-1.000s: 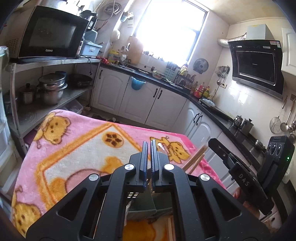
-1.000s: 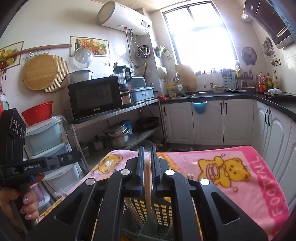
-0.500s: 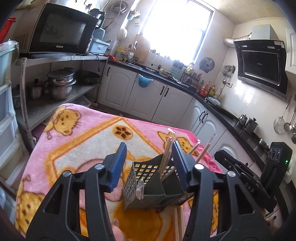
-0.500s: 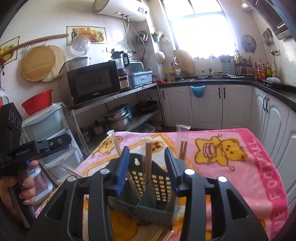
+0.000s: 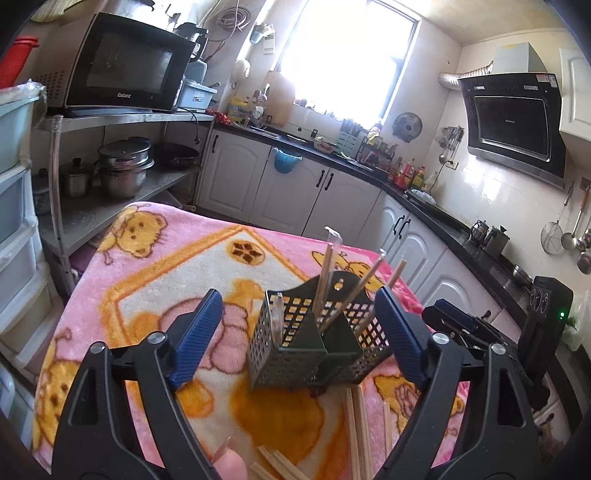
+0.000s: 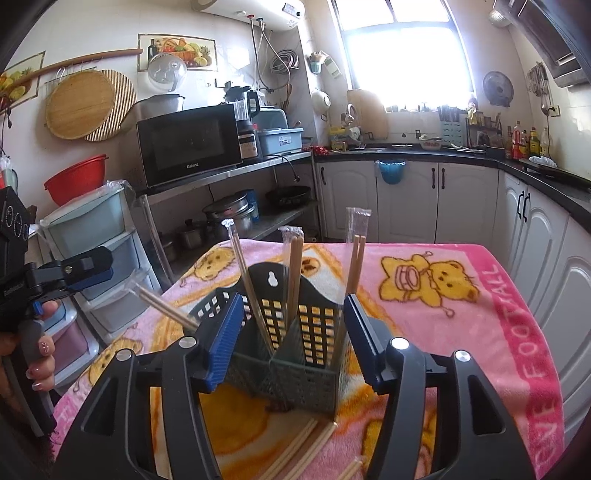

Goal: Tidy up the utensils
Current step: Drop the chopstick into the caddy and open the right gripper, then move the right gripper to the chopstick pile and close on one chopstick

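Chopsticks [image 6: 293, 273] stood in the basket [image 6: 306, 354] (apparently untouched); left gripper [image 5: 299, 332] and right gripper [image 6: 291, 339] jaws were opening, empty.

Small kitchen, lit hard by a bright, overexposed window [image 6: 404, 48] above the black countertop [image 6: 406, 157]; white arched-panel cabinet doors [image 6: 406, 199] run below it and turn the corner along the right wall. Left side: a steel two-tier shelf rack [image 6: 229, 177] carries a black microwave oven [image 6: 188, 144] on top and stacked steel pots [image 6: 229, 214] beneath, with pale plastic drawer units [image 6: 92, 251] beside it and a white cylindrical water heater [image 6: 251, 7] high on the tiled wall. A black glass range hood [image 5: 513, 125] hangs on the white-tiled wall [image 5: 491, 195]; the near table wears a pink fleece blanket with yellow bears [image 6: 443, 295].
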The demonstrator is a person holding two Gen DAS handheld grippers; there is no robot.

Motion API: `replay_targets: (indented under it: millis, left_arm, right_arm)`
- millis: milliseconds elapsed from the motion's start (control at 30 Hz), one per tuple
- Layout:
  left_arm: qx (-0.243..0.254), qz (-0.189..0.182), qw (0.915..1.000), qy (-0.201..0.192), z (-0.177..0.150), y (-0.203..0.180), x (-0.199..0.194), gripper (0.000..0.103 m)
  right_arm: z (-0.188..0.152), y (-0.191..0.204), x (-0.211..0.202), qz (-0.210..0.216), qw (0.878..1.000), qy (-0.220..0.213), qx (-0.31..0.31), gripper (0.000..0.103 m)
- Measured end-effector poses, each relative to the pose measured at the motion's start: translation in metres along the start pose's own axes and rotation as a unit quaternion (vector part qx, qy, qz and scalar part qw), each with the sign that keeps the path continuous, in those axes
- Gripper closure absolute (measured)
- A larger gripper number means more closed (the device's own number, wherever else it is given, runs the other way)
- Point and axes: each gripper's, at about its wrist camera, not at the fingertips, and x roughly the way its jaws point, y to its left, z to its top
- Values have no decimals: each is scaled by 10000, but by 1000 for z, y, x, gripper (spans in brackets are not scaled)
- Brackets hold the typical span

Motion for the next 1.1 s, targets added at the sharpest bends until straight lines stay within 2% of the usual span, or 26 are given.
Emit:
replay_targets:
  millis: [300, 633, 1100]
  left_arm:
    - [29, -35, 10000, -68, -14, -4, -19, 10]
    - [21, 6, 10000, -91, -23, -9, -33, 10]
    - [90, 61, 9999, 122, -47, -14, -39, 10]
  right_arm:
    - [-8, 3, -20, 2, 10000, 6, -37, 43]
    - [-21, 8, -33, -20, 9998, 91, -173, 41]
    - [-45, 13, -48, -5, 9992, 288, -272, 41]
